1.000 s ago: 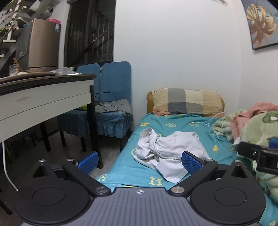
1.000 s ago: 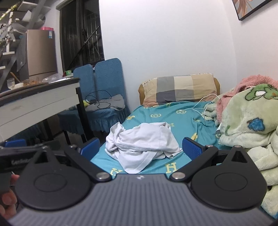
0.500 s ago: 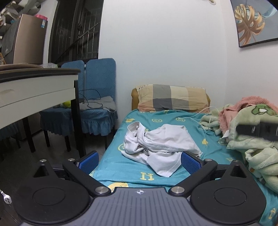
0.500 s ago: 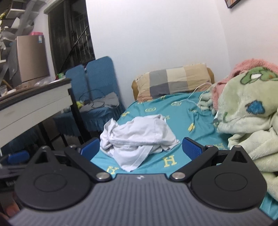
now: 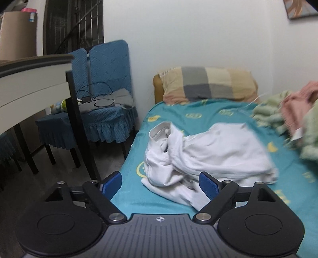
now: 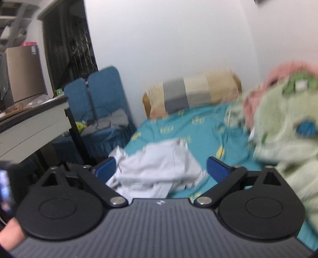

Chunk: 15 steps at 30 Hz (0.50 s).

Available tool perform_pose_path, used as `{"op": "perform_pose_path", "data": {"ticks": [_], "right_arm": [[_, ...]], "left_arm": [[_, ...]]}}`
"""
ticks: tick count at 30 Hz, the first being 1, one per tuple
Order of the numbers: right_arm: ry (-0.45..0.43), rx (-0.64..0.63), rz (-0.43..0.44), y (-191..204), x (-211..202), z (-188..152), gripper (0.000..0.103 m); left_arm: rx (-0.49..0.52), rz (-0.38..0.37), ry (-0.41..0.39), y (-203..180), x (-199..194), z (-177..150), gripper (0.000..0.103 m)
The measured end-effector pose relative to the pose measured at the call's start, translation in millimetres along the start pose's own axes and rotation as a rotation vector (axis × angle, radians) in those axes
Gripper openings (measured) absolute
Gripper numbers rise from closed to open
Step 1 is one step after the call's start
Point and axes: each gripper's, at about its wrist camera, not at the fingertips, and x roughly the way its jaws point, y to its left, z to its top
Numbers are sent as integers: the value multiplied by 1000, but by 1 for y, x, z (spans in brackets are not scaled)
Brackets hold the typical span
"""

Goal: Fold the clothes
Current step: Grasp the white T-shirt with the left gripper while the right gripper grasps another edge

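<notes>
Room: white wall standing behind a bed under a teal sheet with yellow marks; framed picture peeking in at 1 o'clock of the left view.
Bed head: checked pillow lying against the wall at 12 o'clock.
Clothes: white garment lying crumpled on the sheet near the bed's foot end, collar or cuff opening showing at its 10 o'clock edge; same white garment sitting just beyond the blue pads in the right view, blurred.
Bedding heap: pale green blanket and pink cloth piling up at 3 o'clock, well clear of the garment.
Left tongs: hanging over the foot of the bed, blue pads spread wide apart, gripping nothing; right pad overlapping the garment's near edge in view, contact not possible to tell.
Right tongs: hovering low before the garment, pads wide apart, holding nothing.
Left side: white tabletop on black legs at 9 o'clock; blue chairs beyond it, carrying grey cloth and black cables.
Far corner: brown cabinet at 10 o'clock.
Sharpness: right view smearing heavily.
</notes>
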Motion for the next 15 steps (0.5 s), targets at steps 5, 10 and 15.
{"op": "perform_pose_path", "data": {"ticks": [5,10,15], "right_arm": [[24,41,-12,-23,27,-6,86],[50,62,-15,-35,49,-14,80],[79,48,0,-31,57,-24,71]], "left_arm": [[32,15,-13,-4,69,-10,69],[62,24,-22,-7,119,-14,37],[34,-2,-97,-5,97,1,4]]}}
